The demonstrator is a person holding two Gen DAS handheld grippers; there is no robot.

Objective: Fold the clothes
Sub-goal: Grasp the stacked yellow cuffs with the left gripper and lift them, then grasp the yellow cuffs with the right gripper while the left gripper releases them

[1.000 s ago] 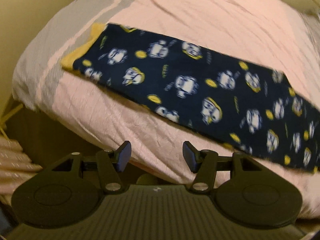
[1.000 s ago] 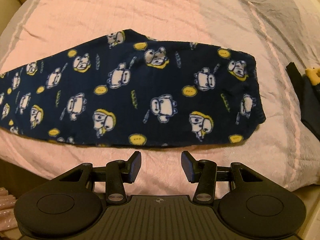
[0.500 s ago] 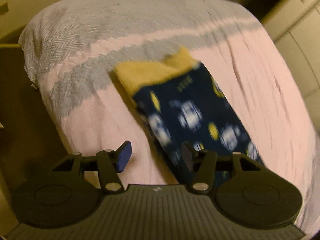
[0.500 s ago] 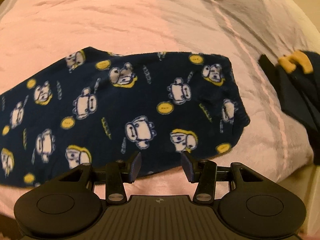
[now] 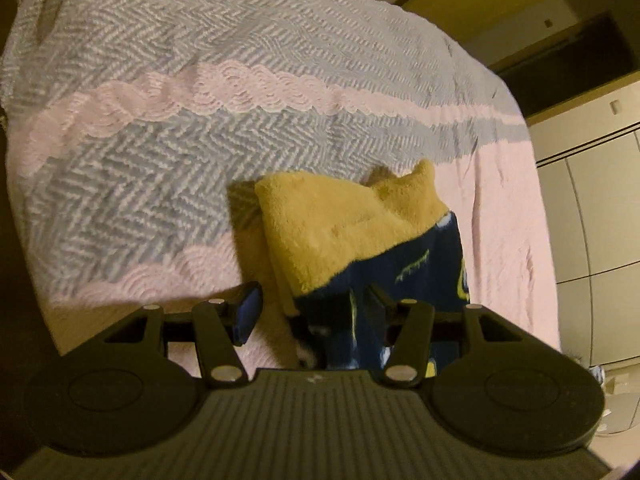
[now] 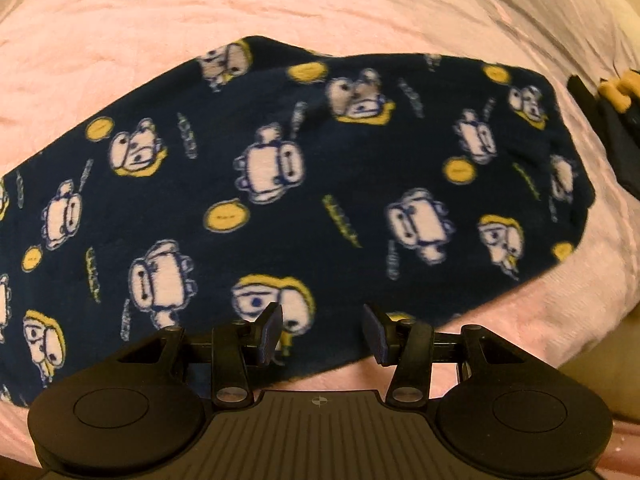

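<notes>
Your left gripper hangs over the left end of the long navy-blue fleece garment printed with white cartoon figures and yellow discs. That end finishes in a fuzzy mustard-yellow cuff, which lies where the grey-and-white herringbone band of the bed cover meets the pink plush bedspread, not far from the bed's left edge. The jaws stand released: the blue-padded left finger sits over bare pink cover just beside the cloth, the right finger sits over the navy fabric, and the cuff's lower edge runs into the gap between them. Neither pad is seen pressing the fleece.

From your right wrist view, the same garment stretches across the pink bedspread from the left border toward the bed's right side, its rounded right end stopping short of the edge. Your right gripper points down at the garment's near hem. Its 2 fingers are apart, unclenched, with navy fleece and a yellow-capped figure showing in the gap; whether the tips touch the cloth you cannot tell.

At the far right, a dark folded item with small yellow shapes lies on the bedspread, apart from the garment's end.
</notes>
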